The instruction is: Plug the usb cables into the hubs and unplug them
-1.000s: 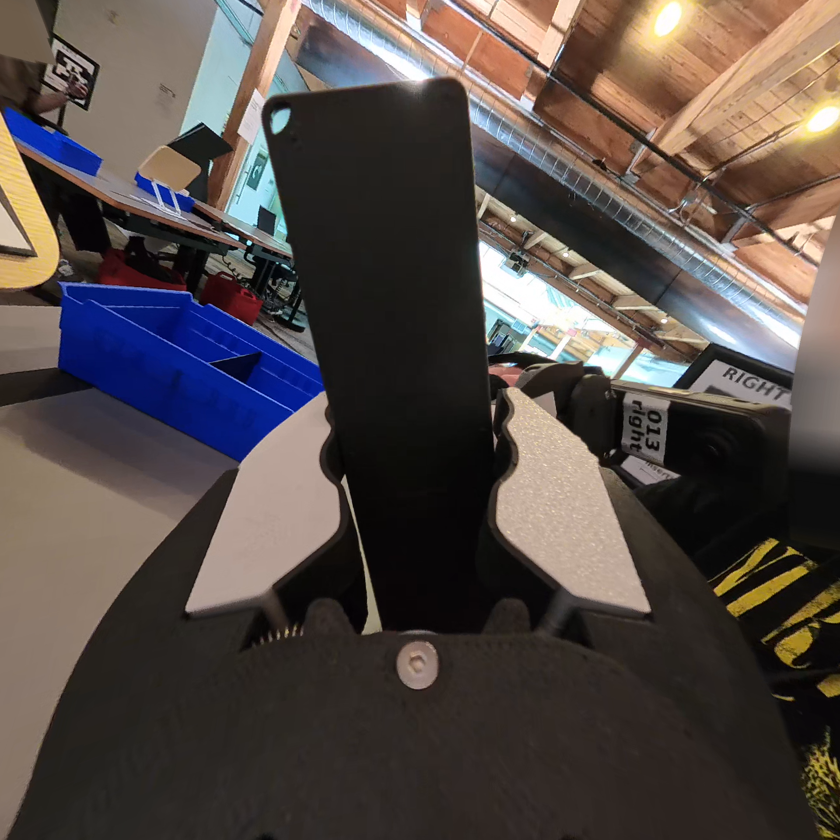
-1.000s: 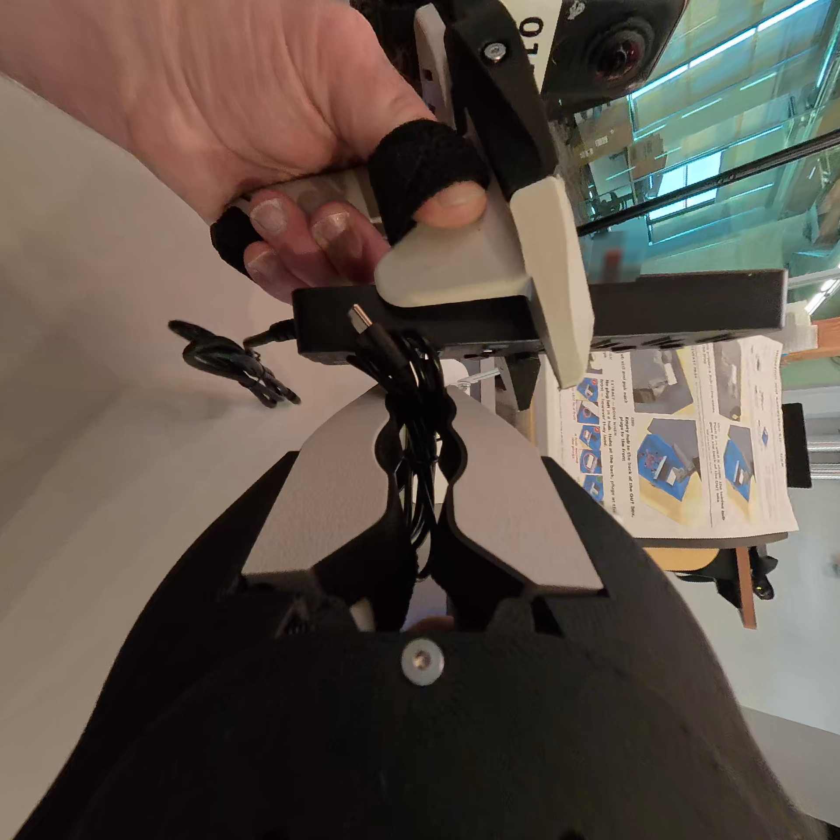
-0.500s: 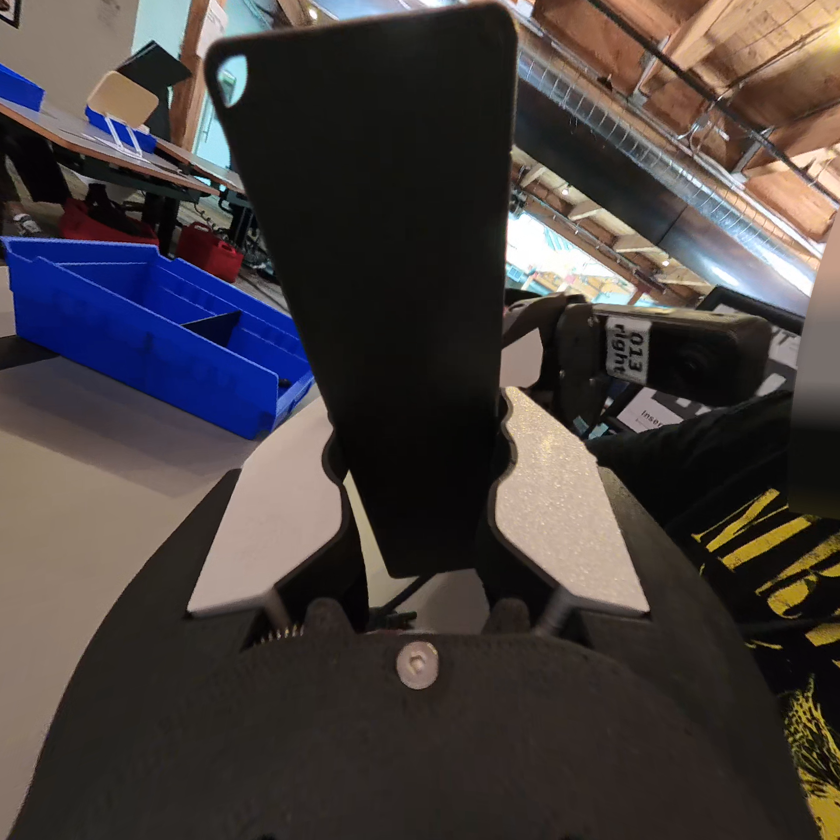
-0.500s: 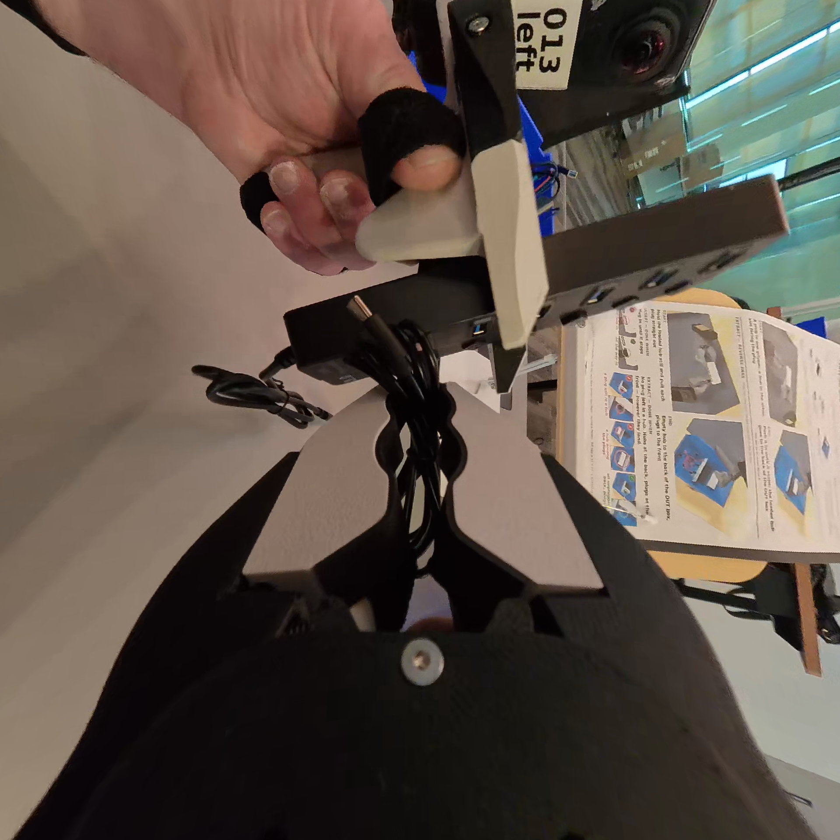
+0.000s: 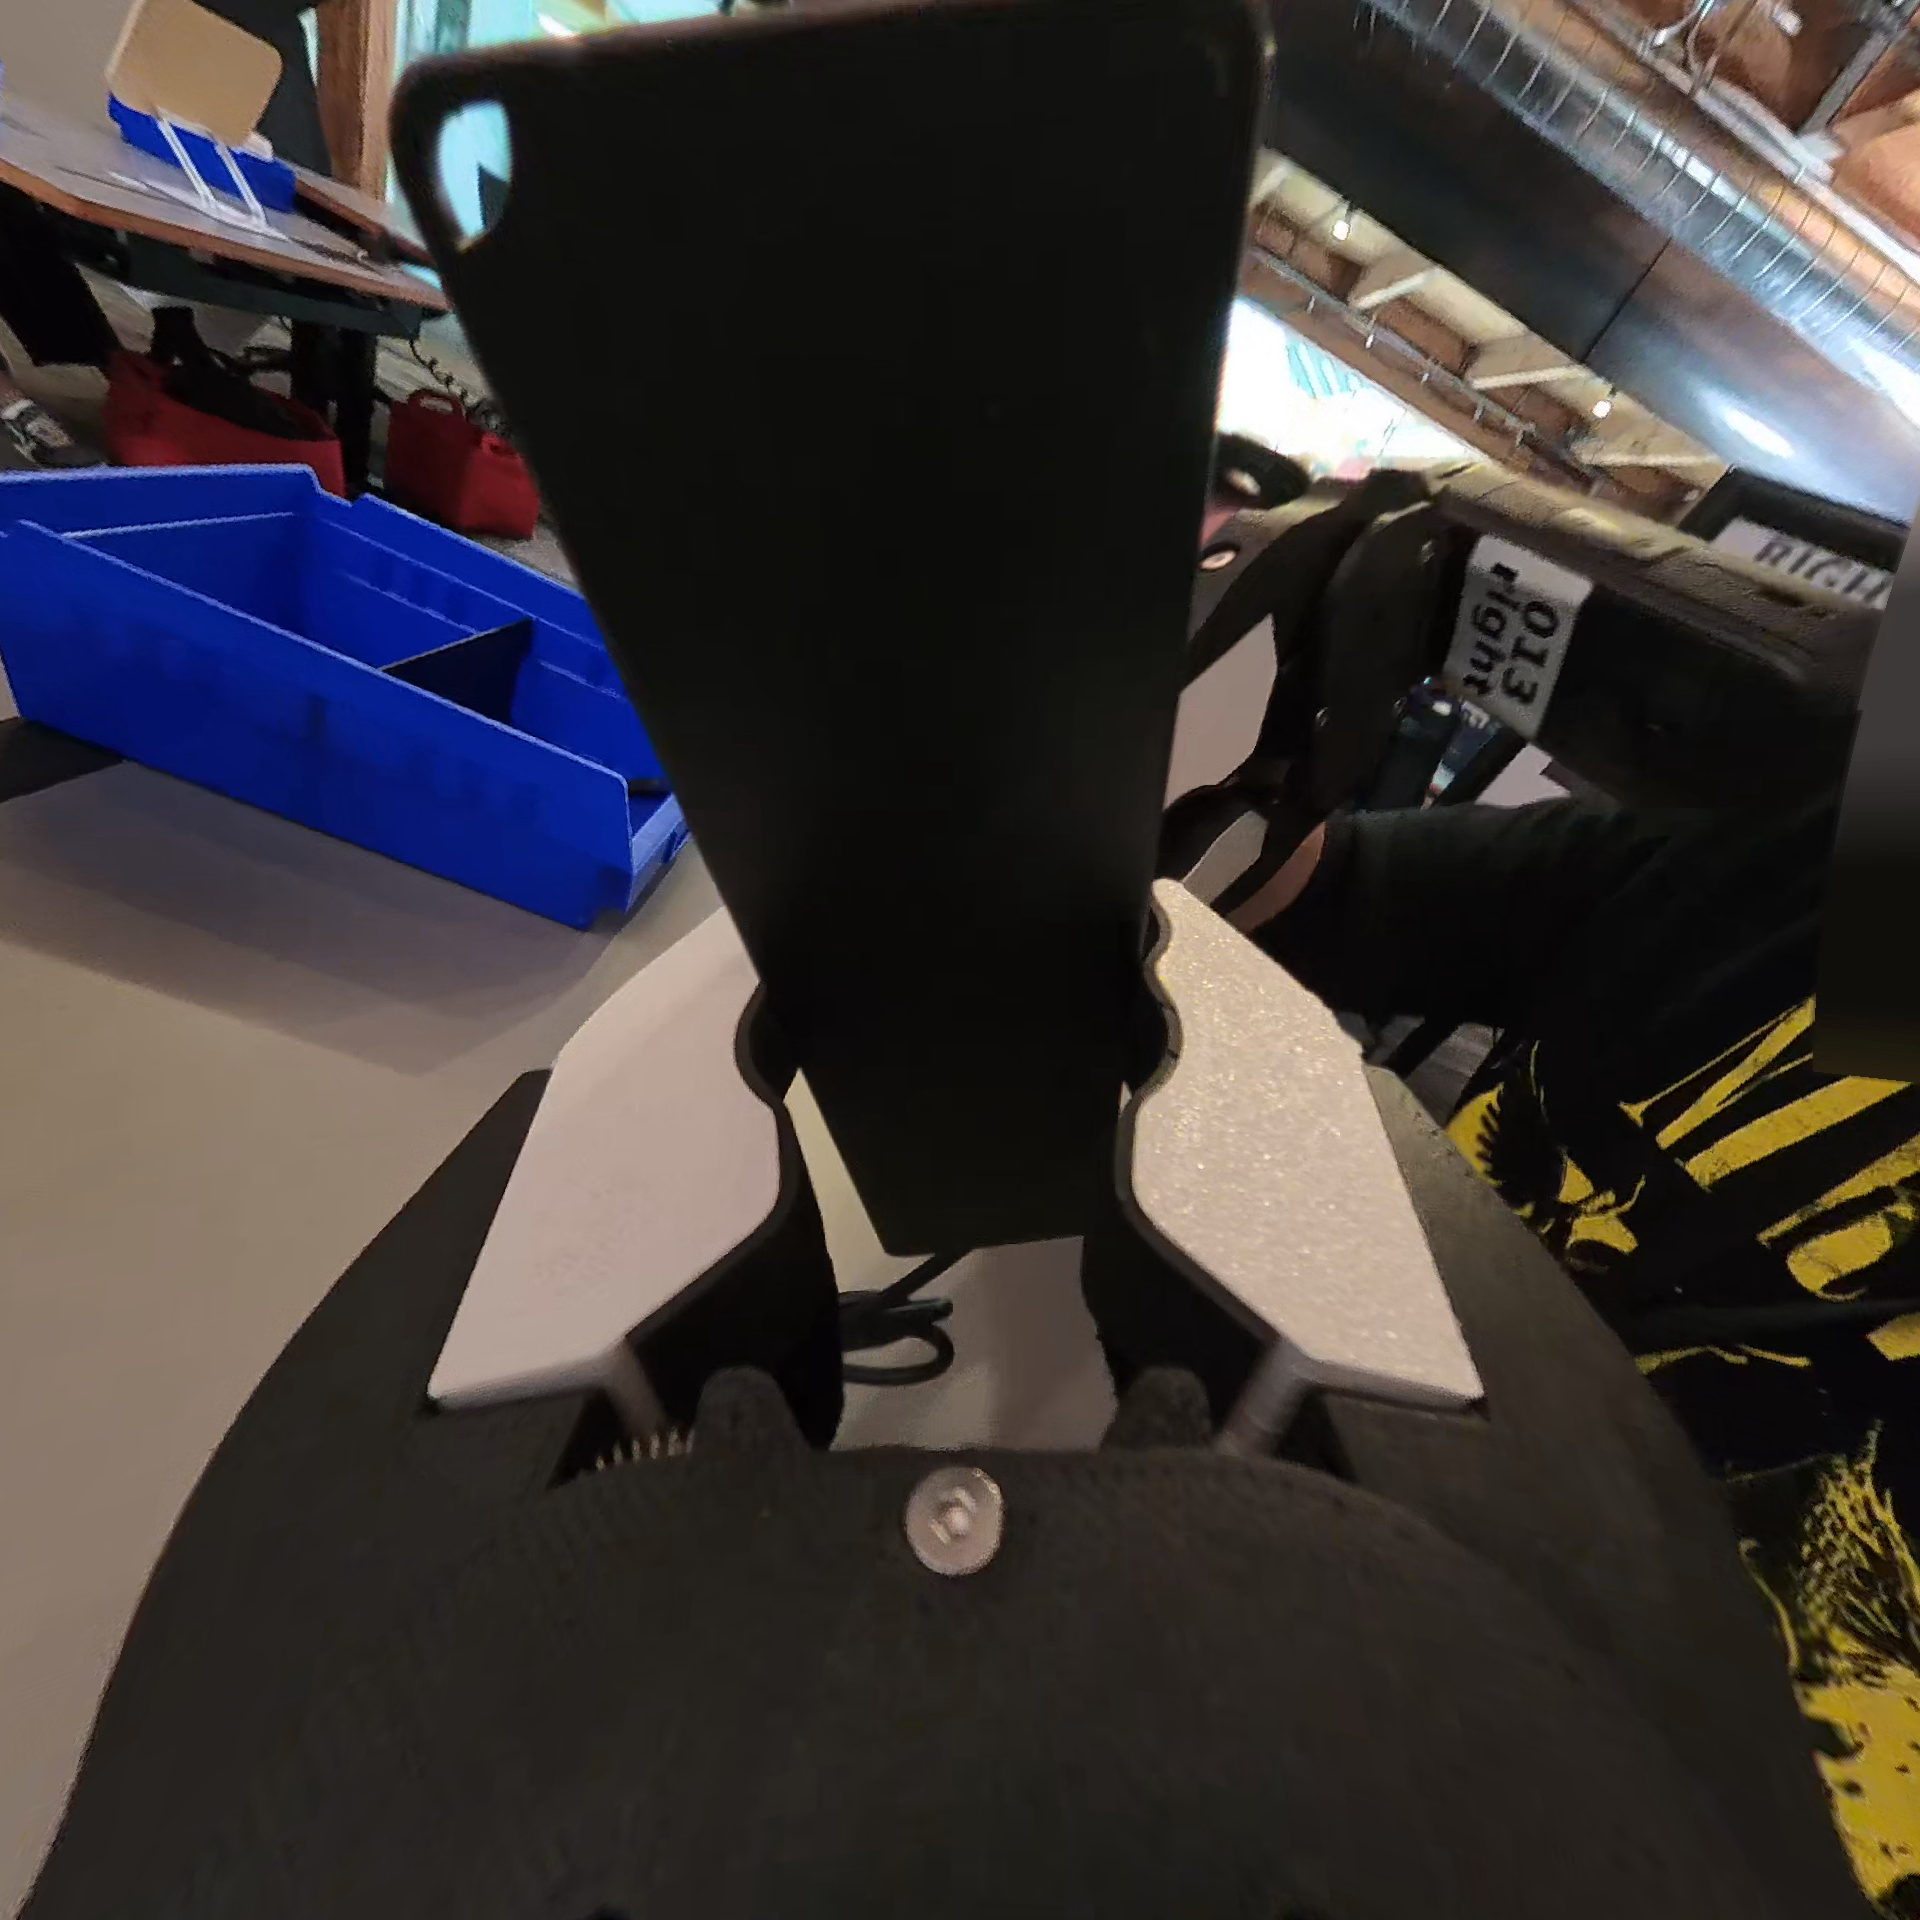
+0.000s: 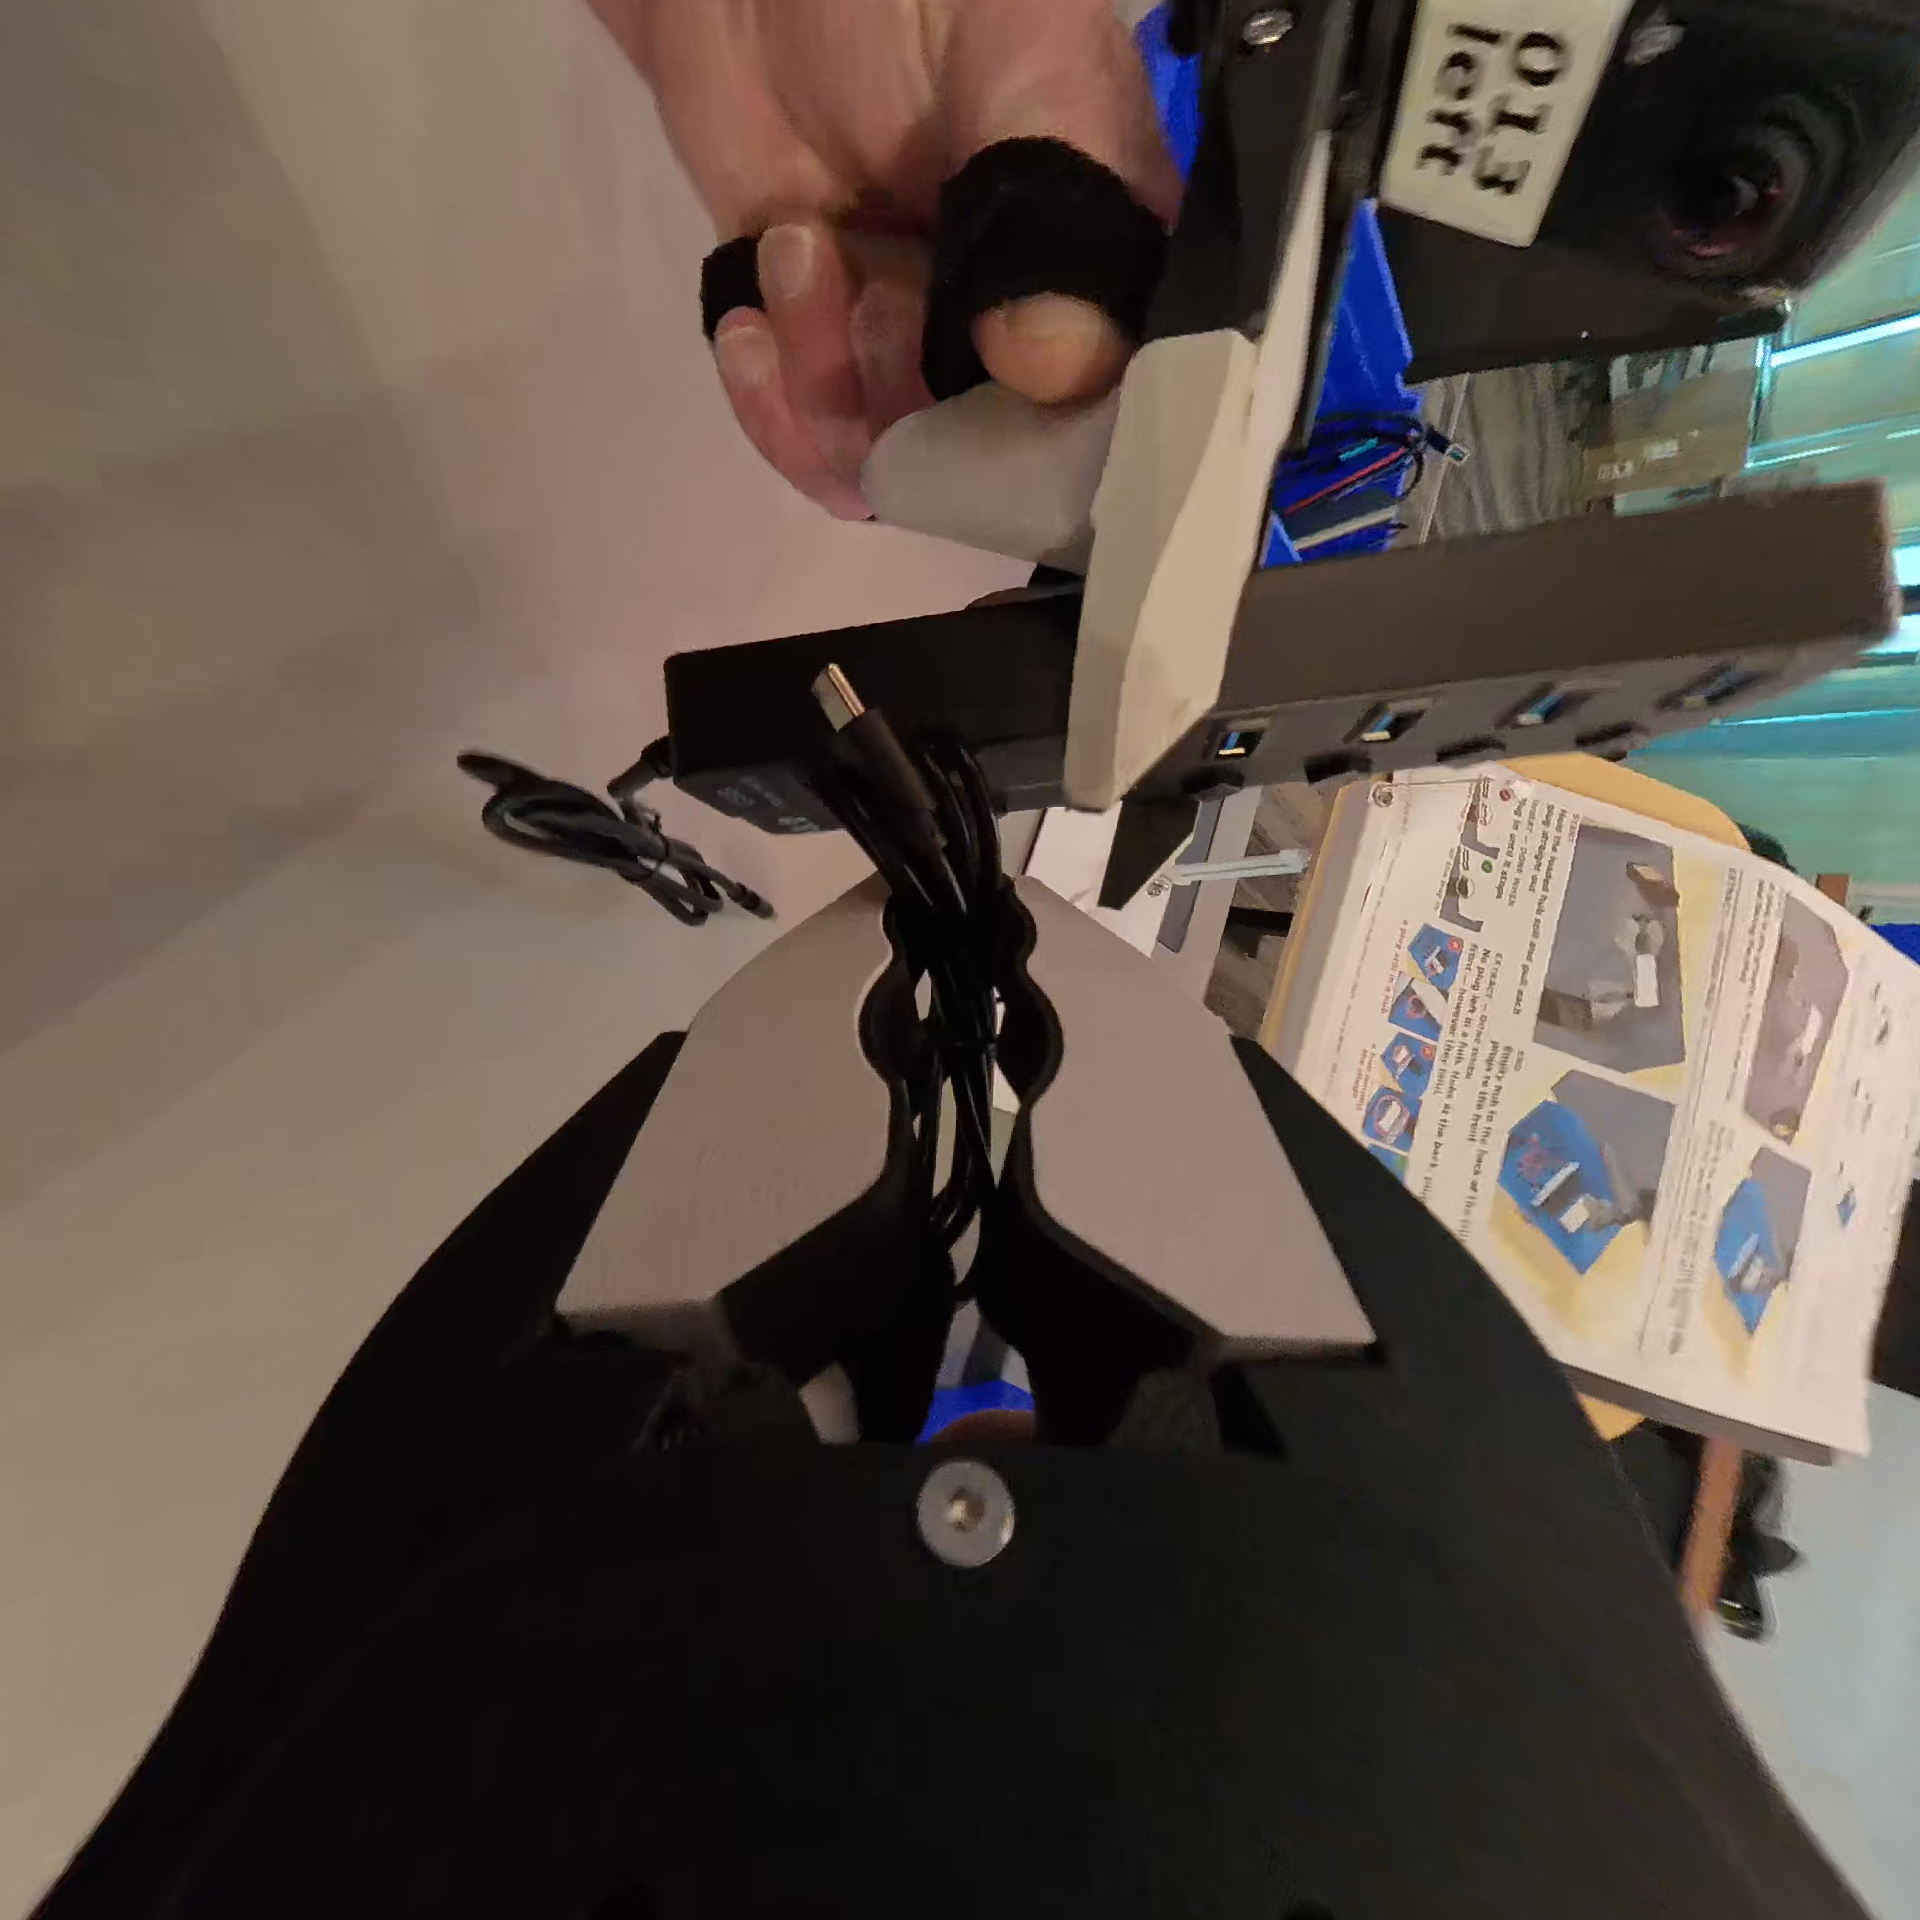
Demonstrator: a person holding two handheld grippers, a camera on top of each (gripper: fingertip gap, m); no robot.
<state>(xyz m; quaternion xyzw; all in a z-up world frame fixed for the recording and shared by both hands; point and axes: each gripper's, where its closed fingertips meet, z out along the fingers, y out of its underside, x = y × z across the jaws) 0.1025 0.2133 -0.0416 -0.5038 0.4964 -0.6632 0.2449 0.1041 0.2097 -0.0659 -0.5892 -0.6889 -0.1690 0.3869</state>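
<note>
USB cable (image 6: 940, 997), black, bundled, is pinched between pressed grey pads of right gripper (image 6: 956, 904); metal-tipped plug (image 6: 847, 707) is left free, angled toward flat black multi-port hub (image 6: 1538, 634). Hub is clamped mid-air across its width by left gripper (image 5: 956, 997), above pale table (image 6: 260, 987). Recommended: plug is aligned square with port (image 6: 1236, 740) before insertion; grip nearer plug is advised, since slack bundle likely bends under push.

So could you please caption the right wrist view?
Right gripper clamps a bundled black USB cable beside the hub.
</note>
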